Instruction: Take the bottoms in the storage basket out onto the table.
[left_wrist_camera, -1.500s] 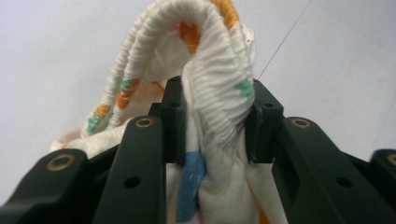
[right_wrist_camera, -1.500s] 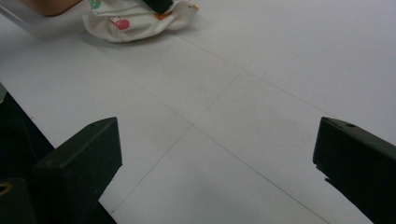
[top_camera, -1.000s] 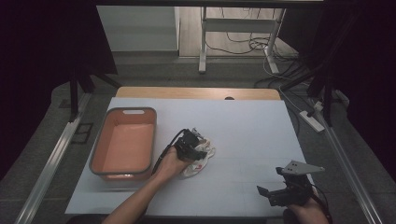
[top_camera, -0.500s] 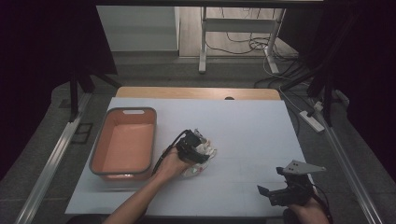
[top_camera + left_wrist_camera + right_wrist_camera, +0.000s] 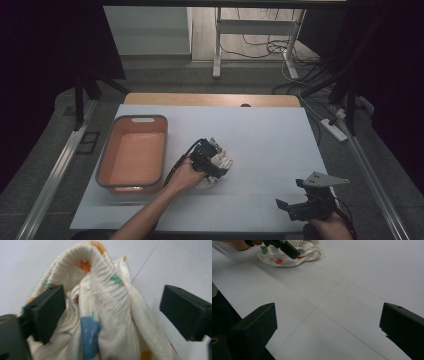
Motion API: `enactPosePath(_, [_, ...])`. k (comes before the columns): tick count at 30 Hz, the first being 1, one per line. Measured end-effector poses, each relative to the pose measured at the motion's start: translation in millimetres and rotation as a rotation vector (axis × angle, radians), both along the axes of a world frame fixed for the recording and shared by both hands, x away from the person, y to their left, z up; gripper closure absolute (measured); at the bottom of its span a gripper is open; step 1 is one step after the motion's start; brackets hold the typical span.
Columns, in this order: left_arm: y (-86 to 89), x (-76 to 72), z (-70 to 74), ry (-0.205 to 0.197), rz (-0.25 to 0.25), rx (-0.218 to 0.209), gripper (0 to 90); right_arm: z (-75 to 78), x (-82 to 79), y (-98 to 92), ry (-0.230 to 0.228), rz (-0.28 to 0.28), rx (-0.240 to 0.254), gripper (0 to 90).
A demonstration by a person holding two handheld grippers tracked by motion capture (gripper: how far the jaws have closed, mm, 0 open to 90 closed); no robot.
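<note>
Near the middle of the table (image 5: 270, 135), a crumpled white cloth (image 5: 220, 162) printed with small coloured shapes lies in a heap just right of an orange bin (image 5: 132, 155), touching nothing but the table top and apart from the bin's wall. The left gripper (image 5: 212, 161) is down over the heap; in the left gripper view its jaws stand wide apart with the cloth's ribbed fold (image 5: 105, 290) bunched between them, the left jaw against the fabric and the right jaw off it over bare table, so nothing is clamped yet. The person's left hand (image 5: 187, 175) reaches in from the front edge to hold it there.

The bin sits toward the table's left edge, and nothing can be seen in it. The right gripper (image 5: 300, 206) hovers near the front right corner, well apart from the cloth, its jaws spread wide over bare table and holding nothing; in the right gripper view the cloth and the left gripper show far off toward the top left.

By the look of it the work has barely begun: the cloth remains to be gripped and lifted, and, if the bin is its goal, carried over the near wall and dropped in.
</note>
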State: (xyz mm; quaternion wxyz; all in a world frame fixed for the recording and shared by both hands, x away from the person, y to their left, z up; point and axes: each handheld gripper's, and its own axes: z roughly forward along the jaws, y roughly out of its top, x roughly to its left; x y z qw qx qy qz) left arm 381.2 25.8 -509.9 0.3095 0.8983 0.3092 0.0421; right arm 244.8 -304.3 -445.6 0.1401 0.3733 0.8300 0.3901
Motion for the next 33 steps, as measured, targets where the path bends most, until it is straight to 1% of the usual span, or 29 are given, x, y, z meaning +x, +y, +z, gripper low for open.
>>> enactPosePath(6, [3.6,1.4,0.1,0.001,-0.015,-0.025,0.7,0.1,0.0,0.1,0.0,0.001,-0.001,1.9])
enactPosePath(7, [5.5,2.0,0.3,0.004,-0.013,-0.048,0.4,0.1,-0.1,0.1,0.0,0.002,-0.001,1.9])
enactPosePath(8, [5.5,2.0,0.3,0.004,-0.013,-0.048,0.1,0.1,-0.1,0.1,0.0,0.002,-0.001,1.9])
enactPosePath(13, [9.4,3.4,3.0,0.015,-0.021,-0.107,0.0,0.0,0.0,0.2,0.0,0.004,-0.001,1.9])
enactPosePath(15, [9.3,3.2,4.6,0.016,-0.025,-0.124,0.0,0.0,-0.1,0.4,0.0,0.005,-0.003,1.9])
enactPosePath(20, [8.4,0.8,10.1,-0.013,-0.052,-0.112,0.0,0.0,-0.2,0.5,0.0,0.005,-0.004,1.9])
enactPosePath(22, [8.6,0.4,11.1,-0.016,-0.055,-0.118,0.0,0.0,-0.2,0.5,0.0,0.005,-0.004,1.9])
enactPosePath(26, [10.0,-0.3,14.1,-0.008,-0.075,-0.136,0.5,0.1,-0.4,0.7,0.0,0.005,-0.005,1.9])
enactPosePath(28, [10.8,-1.0,15.4,-0.01,-0.089,-0.138,0.5,0.1,-0.4,0.8,0.0,0.005,-0.005,1.9])
enactPosePath(33, [13.7,-3.0,16.4,0.0,-0.1,-0.159,0.3,0.0,-0.4,1.1,0.0,0.005,-0.006,1.9])
